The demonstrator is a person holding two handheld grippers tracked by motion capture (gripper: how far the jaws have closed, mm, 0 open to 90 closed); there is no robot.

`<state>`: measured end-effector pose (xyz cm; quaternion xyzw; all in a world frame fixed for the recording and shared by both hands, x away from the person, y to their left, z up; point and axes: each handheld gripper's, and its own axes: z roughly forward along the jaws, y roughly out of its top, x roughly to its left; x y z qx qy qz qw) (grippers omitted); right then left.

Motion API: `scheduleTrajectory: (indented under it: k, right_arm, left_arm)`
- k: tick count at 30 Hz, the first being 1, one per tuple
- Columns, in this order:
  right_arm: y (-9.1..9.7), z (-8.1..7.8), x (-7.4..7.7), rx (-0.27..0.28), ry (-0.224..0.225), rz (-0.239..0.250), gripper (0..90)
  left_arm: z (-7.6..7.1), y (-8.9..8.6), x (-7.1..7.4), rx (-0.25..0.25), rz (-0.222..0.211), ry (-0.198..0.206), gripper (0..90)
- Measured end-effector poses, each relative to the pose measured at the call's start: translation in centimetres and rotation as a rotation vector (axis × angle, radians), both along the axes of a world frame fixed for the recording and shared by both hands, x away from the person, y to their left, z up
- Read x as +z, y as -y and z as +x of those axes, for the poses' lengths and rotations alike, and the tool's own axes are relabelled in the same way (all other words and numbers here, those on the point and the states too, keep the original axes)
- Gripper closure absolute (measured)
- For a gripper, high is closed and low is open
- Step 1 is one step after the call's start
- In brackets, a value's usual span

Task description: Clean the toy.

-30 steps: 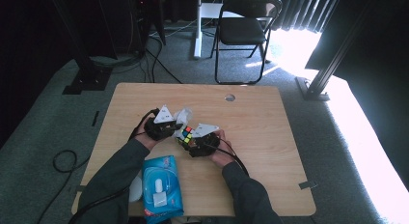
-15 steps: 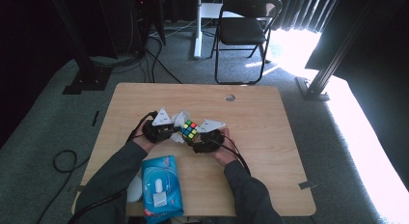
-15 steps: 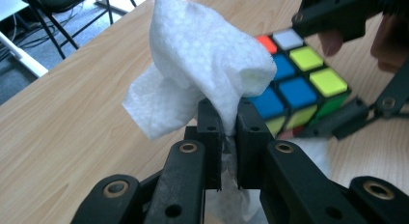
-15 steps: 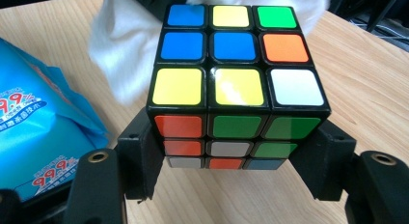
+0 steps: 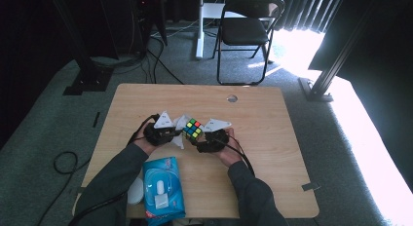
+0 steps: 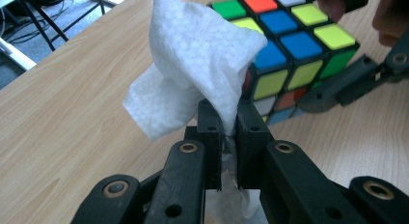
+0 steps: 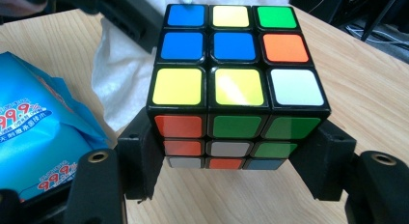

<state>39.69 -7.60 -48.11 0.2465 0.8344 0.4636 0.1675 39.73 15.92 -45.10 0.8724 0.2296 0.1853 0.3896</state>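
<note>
A scrambled Rubik's cube is held just above the middle of the wooden table. My right gripper is shut on the cube, one jaw on each side of its lower layers. My left gripper is shut on a crumpled white wipe, which rests against the left side of the cube. In the high view the left gripper and the right gripper face each other with the wipe between them.
A blue pack of wet wipes lies by the table's near edge, under the left forearm, with a white round object beside it. A cable hole sits near the far edge. A folding chair stands beyond the table.
</note>
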Motion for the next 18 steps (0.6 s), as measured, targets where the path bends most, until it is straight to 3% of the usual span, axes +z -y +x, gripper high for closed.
scheduleTrajectory:
  k: [14, 18]
  right_arm:
    - [0.5, -0.1, 1.0, 0.001, 0.018, 0.019, 34.3]
    - [0.6, 0.0, 1.1, -0.001, 0.021, 0.027, 34.3]
  left_arm:
    - [0.0, 0.2, -0.8, -0.024, 0.058, -0.006, 83.7]
    - [0.0, 0.3, -1.2, -0.03, 0.096, -0.008, 83.6]
